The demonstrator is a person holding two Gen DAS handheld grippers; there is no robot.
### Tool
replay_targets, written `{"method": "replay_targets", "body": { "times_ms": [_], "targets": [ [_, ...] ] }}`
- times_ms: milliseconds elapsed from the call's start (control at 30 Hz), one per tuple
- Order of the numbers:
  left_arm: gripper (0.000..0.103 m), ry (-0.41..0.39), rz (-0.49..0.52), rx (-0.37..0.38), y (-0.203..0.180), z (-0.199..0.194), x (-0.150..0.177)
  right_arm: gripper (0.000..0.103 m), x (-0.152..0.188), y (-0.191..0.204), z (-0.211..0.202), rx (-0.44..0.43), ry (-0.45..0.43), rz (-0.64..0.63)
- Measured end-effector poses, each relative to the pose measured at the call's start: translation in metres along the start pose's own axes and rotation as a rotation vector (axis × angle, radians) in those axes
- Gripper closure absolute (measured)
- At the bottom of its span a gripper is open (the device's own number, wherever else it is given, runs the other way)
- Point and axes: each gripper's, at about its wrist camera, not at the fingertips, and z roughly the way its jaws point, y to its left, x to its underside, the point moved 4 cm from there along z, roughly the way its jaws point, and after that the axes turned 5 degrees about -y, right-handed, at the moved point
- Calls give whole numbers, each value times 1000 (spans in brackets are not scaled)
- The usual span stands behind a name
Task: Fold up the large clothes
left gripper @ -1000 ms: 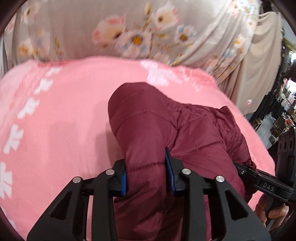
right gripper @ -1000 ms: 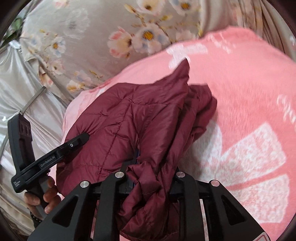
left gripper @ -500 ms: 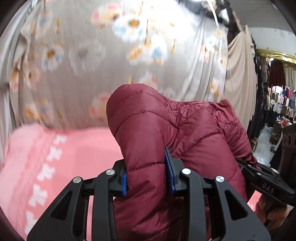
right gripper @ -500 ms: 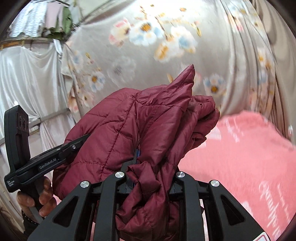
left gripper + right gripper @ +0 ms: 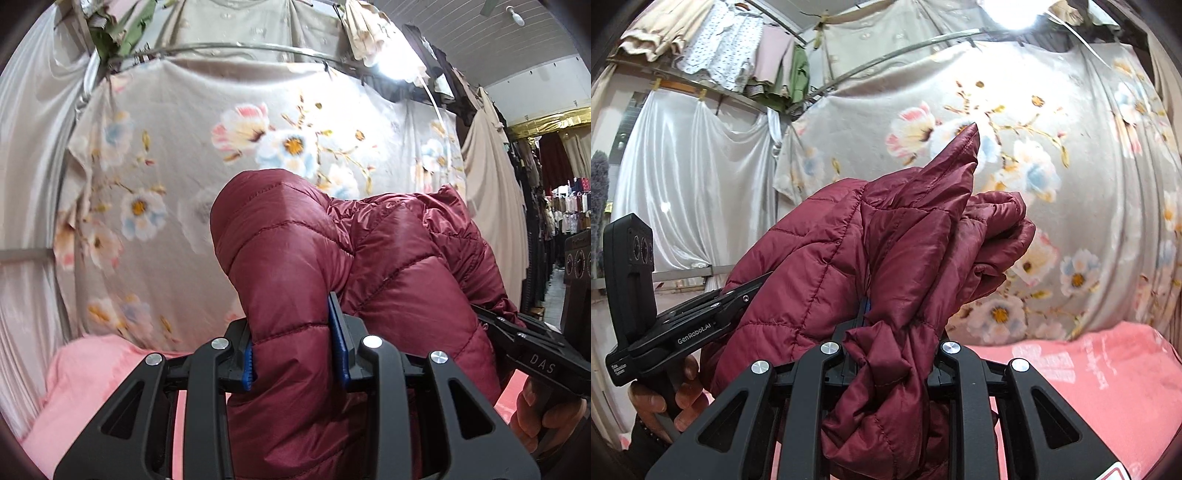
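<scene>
Jacket, a maroon quilted one, is being gripped by both tools. The left tool is clamping a padded fold between its blue pads, and the right tool is pinching a bunched part. The jacket is hanging in the air between them, above the pink blanket and before the floral sheet.

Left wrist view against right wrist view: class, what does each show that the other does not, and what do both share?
Only the left wrist view shows a shop aisle at far right. Only the right wrist view shows a white curtain and hanging shirts. Both show the maroon jacket clamped in the left gripper and the right gripper, the floral sheet and the pink blanket.
</scene>
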Motion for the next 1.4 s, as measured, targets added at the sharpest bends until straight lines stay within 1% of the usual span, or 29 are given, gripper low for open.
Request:
{"method": "replay_targets", "body": {
  "times_ms": [100,233,367,467,600,700,867,1000,1167,1400],
  "targets": [
    [72,-10,10,-29,19,7,3,83,7,8,23,-17,6,-15],
    [72,28,-8,-60,41,24,21,83,30,11,56,-28,44,-5],
    [72,85,-28,-77,62,48,53,83,62,6,92,-31,109,33],
    [72,129,-66,-78,78,68,78,83,87,2,116,-26,154,39],
    [72,177,-88,-88,93,89,106,83,116,-3,141,-17,202,37],
    [72,228,-98,-103,101,107,132,83,139,-9,159,-10,243,42],
    [72,294,-112,-118,110,130,171,83,183,-24,185,-7,314,70],
    [72,361,-131,-129,117,146,212,83,220,-33,201,0,379,103],
    [72,428,-153,-148,125,156,256,83,265,-41,215,5,459,135],
    [72,520,-162,-160,132,167,308,83,318,-53,227,23,552,214]
  ]
}}
